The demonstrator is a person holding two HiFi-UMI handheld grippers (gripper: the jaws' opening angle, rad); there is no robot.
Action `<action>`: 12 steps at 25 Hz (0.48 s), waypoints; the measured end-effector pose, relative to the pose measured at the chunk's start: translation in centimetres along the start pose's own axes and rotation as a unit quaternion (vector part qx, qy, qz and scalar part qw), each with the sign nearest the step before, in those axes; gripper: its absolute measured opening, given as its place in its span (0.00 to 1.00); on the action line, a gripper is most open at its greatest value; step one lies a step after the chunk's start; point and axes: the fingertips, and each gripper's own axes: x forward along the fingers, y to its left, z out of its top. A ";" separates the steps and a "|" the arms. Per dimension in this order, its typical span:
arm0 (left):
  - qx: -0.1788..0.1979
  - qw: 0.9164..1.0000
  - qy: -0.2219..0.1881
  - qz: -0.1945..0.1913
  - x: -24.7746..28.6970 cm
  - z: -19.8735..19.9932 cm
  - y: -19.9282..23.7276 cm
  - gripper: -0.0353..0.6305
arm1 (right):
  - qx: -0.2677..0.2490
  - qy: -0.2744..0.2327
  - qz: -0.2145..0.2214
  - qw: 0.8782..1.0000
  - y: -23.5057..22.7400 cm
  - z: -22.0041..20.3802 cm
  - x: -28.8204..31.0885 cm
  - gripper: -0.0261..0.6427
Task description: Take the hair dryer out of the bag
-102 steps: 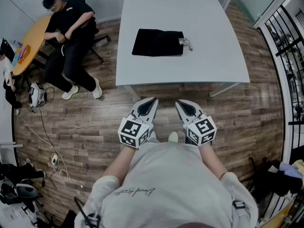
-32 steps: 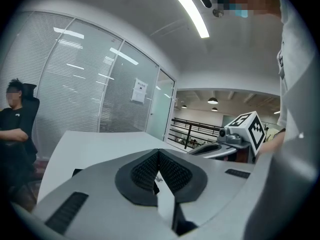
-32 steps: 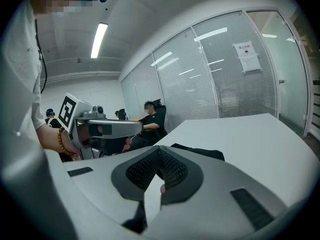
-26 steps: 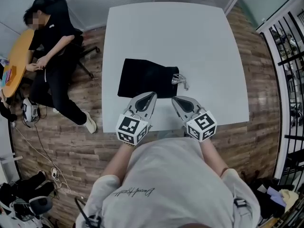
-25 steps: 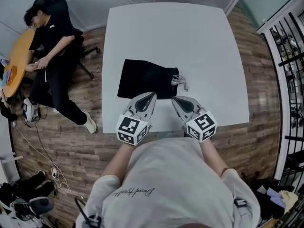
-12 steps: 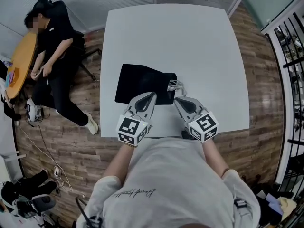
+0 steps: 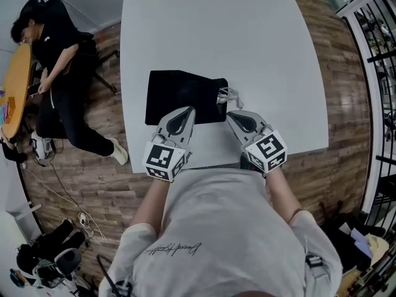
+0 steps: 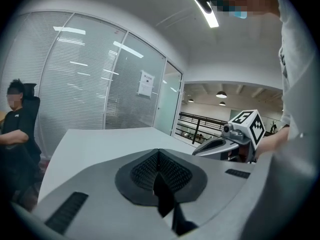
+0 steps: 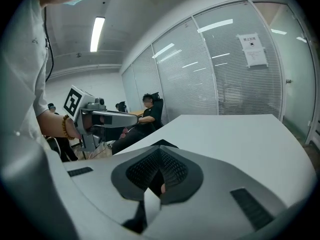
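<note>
While both of the person's arms reach forward from a pale T-shirt (image 7: 216, 240), the left gripper (image 7: 187, 111) and the right gripper (image 7: 231, 114) sit side by side over the near part of the white tabletop (image 7: 260, 42). Each gripper view shows its jaws clenched tight, tip against tip, with nothing between them. Just beyond them a flat black bag (image 7: 179, 94) lies on the tabletop. The left gripper's tip is over the bag's near edge, and the right one is beside its near right corner. Whether either touches the cloth cannot be told. A pale drawstring (image 7: 228, 96) spills from the bag's right end. The hair dryer itself cannot be seen. Farther left, on the wooden floor (image 7: 93, 178), a person in black (image 7: 59, 67) slumps in a chair beside an orange table (image 7: 15, 85).
</note>
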 end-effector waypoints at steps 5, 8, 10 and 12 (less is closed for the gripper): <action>0.003 1.000 0.022 -0.018 0.8 -1.3 0.0 0.07 | -0.004 0.030 -0.025 0.999 -1.8 -1.7 0.0 0.07; 0.007 0.999 0.034 -0.024 1.2 -2.3 0.6 0.07 | -0.015 0.054 -0.033 0.998 -3.0 -2.7 0.9 0.07; 0.009 0.999 0.043 -0.026 1.5 -3.1 1.1 0.07 | -0.026 0.070 -0.033 0.997 -3.5 -3.4 1.5 0.08; 0.008 0.998 0.049 -0.028 1.8 -3.8 1.6 0.07 | -0.041 0.082 -0.032 0.995 -3.9 -3.9 2.0 0.07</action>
